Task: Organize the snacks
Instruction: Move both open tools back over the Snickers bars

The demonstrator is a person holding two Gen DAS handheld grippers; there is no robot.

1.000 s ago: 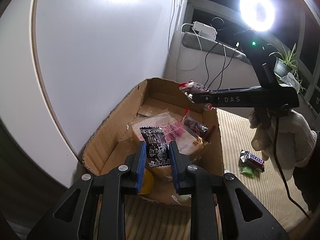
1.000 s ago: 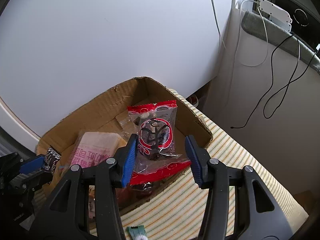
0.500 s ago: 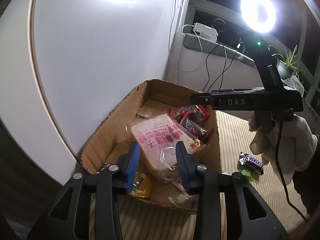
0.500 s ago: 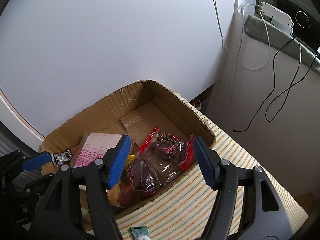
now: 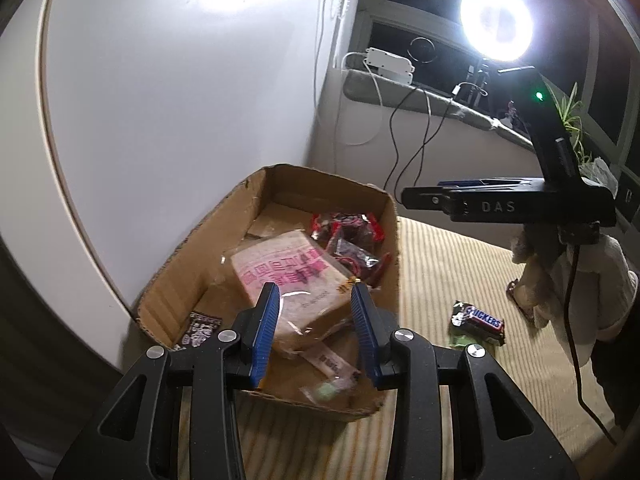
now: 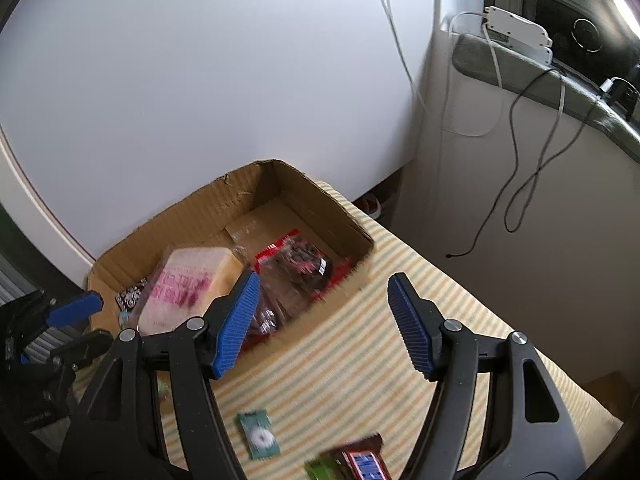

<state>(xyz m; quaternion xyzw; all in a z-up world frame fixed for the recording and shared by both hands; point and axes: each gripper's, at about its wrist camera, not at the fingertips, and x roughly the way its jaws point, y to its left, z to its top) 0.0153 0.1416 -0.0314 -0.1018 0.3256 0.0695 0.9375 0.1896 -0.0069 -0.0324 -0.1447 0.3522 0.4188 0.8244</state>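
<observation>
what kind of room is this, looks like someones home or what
Probably a room in a home. A striped cloth surface stands by a window ledge with a power strip, a potted plant and a ring light.

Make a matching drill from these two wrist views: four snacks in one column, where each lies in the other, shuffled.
Things:
1. pink-printed bread pack
2. Snickers bar
3. black patterned packet
4. red-edged clear packets

Places:
A. on the striped cloth, outside the box
B. middle of the box
C. box's near left corner
D. box's right side, by the wall

Pairs: 1-B, 2-A, 3-C, 4-D
</observation>
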